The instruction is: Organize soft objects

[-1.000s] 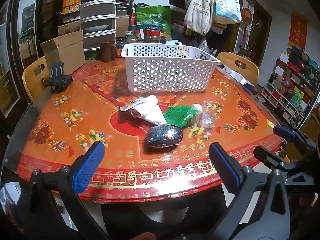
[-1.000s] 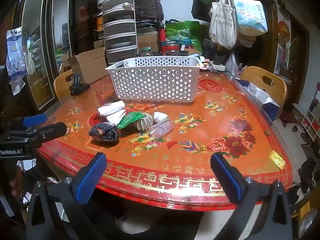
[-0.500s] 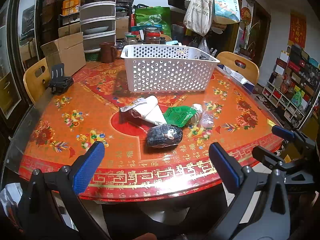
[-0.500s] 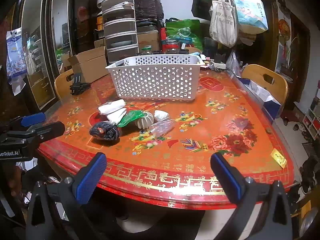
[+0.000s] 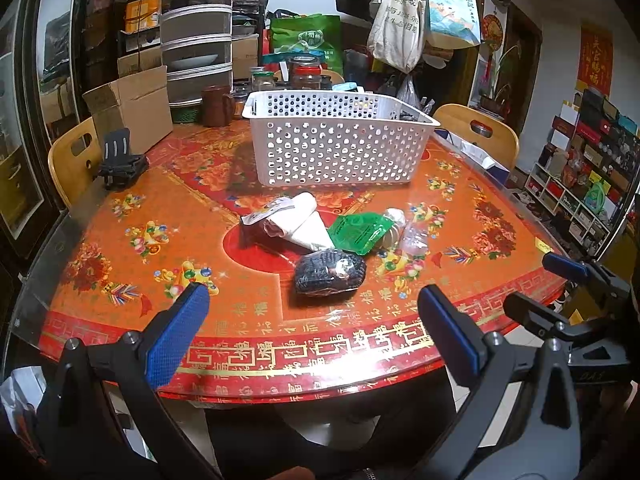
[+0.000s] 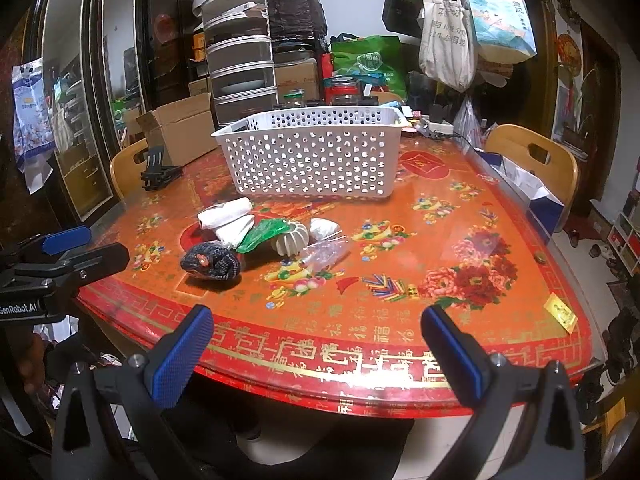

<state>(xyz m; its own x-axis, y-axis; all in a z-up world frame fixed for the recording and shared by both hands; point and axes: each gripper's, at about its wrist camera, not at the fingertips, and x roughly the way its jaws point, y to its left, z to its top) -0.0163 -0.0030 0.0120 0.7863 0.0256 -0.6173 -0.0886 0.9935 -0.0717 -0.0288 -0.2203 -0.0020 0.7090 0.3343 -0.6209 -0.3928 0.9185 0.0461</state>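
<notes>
A cluster of soft items lies mid-table: a dark bundle in clear wrap (image 5: 330, 271) (image 6: 211, 265), white rolled cloths (image 5: 298, 220) (image 6: 228, 219), a green packet (image 5: 358, 231) (image 6: 266, 232), a white ribbed piece (image 6: 290, 239) and a clear bag (image 5: 414, 238) (image 6: 324, 252). A white perforated basket (image 5: 340, 140) (image 6: 312, 152) stands behind them. My left gripper (image 5: 312, 334) is open and empty at the near table edge, in front of the dark bundle. My right gripper (image 6: 314, 350) is open and empty at the near edge, right of the cluster.
The round table (image 5: 120, 216) has a red patterned glass-covered top. A cardboard box (image 5: 132, 108), a black clamp stand (image 5: 120, 160), jars and stacked drawers (image 5: 196, 36) sit at the back. Wooden chairs (image 6: 532, 160) stand around it.
Both grippers have shifted slightly closer to the table; the objects have not moved and both grippers stay open.
</notes>
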